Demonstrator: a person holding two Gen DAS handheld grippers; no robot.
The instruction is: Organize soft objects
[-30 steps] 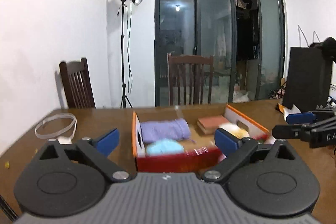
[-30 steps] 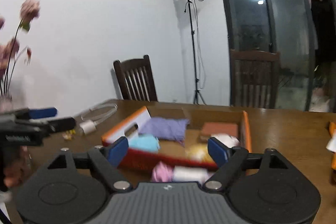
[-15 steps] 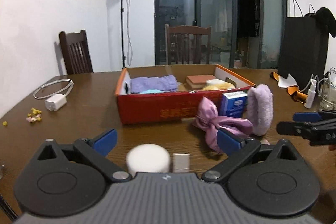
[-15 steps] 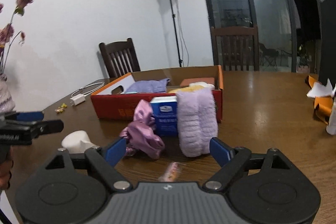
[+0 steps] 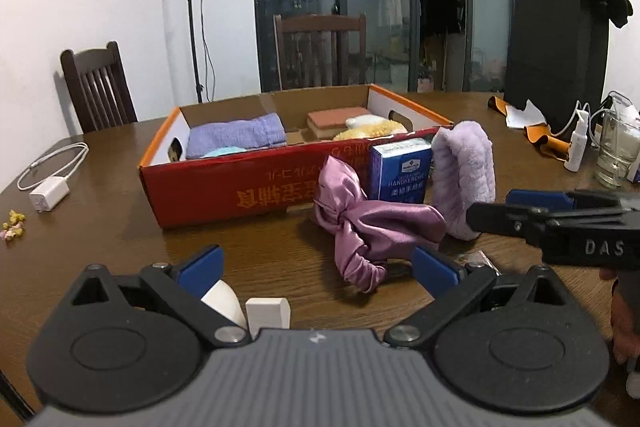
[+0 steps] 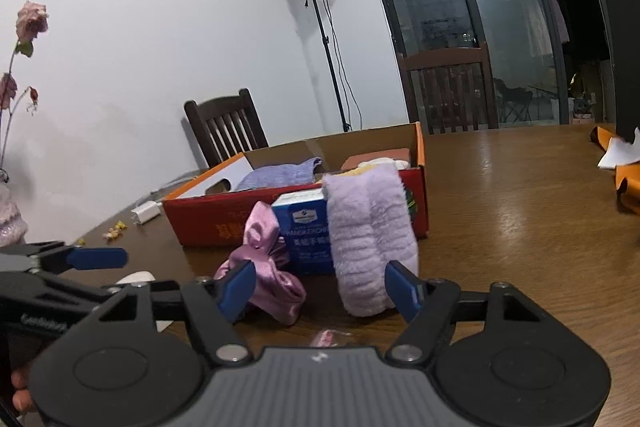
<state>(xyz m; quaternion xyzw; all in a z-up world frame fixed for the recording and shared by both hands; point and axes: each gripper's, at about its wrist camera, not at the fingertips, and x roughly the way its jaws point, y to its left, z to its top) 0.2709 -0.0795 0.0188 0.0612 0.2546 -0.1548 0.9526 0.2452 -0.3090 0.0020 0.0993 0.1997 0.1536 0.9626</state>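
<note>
The left gripper [image 5: 316,265] hovers low over the brown tabletop [image 5: 120,243] with its jaws spread wide and nothing between them. Just below its blue fingertips [image 5: 200,263] sit a white round sponge [image 5: 224,301] and a small white block [image 5: 267,311], side by side on the wood.

The right gripper [image 6: 320,285] is also released, jaws apart, empty. It faces a fuzzy lilac roll [image 6: 370,239] standing upright on the tabletop, with the right fingertip close beside the roll's lower edge. A pink satin scrunchie [image 6: 266,267] lies to the left of the roll, and a blue tissue pack [image 6: 306,231] stands upright between and behind them, against the front wall of the red cardboard box [image 6: 224,223]. A small pink wrapped item [image 6: 326,337] lies on the wood near the camera body; it is too blurred to identify.

From the left wrist view the open box [image 5: 256,187] holds a folded purple towel [image 5: 236,137] on its left side, a pale blue soft piece [image 5: 222,151] in front of the towel, a brick-red sponge [image 5: 328,119] toward the back right, and a yellow-white fluffy item [image 5: 370,129] beside it.

A white charger with cable [image 5: 50,191] rests on the tabletop well left of the box, and small yellow crumbs [image 5: 12,223] lie near the left edge. At the far right stand a glass mug [image 5: 618,155] and a small white bottle [image 5: 578,147].
</note>
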